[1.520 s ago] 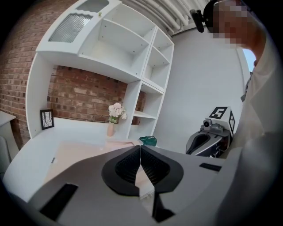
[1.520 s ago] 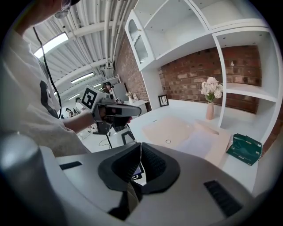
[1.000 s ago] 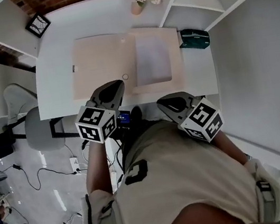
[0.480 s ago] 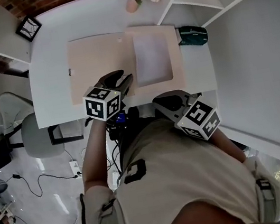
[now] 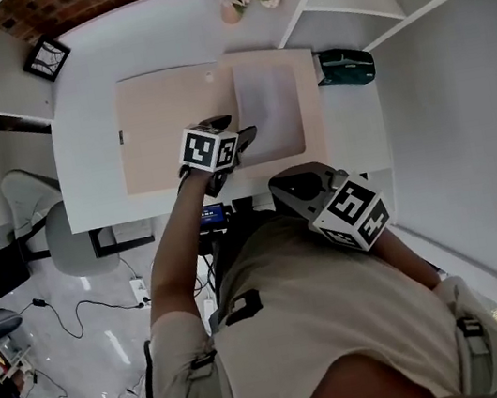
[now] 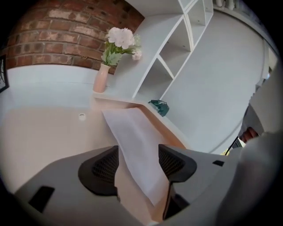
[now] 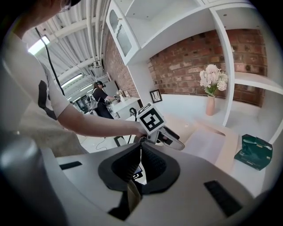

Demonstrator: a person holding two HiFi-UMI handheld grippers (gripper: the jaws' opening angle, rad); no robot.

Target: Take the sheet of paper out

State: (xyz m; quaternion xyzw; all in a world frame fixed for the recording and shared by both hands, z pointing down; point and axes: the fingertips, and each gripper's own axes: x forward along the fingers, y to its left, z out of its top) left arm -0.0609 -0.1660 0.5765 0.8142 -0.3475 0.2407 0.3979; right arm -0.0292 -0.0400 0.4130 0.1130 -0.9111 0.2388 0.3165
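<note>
White desk [image 5: 90, 107] around folder [image 5: 164, 122]; left tongs [image 6: 138, 164] freshly parted astride sheet [image 6: 132, 132] edge, right tongs [image 7: 140, 165] together.

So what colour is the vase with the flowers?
The vase is pale pink; it's clearest in the left gripper view.

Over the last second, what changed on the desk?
Left gripper moved forward from the desk edge over the open folder, jaws just opened, sheet of paper seen between them, not gripped. Right gripper stayed shut by the desk edge; folder and sheet unmoved.
</note>
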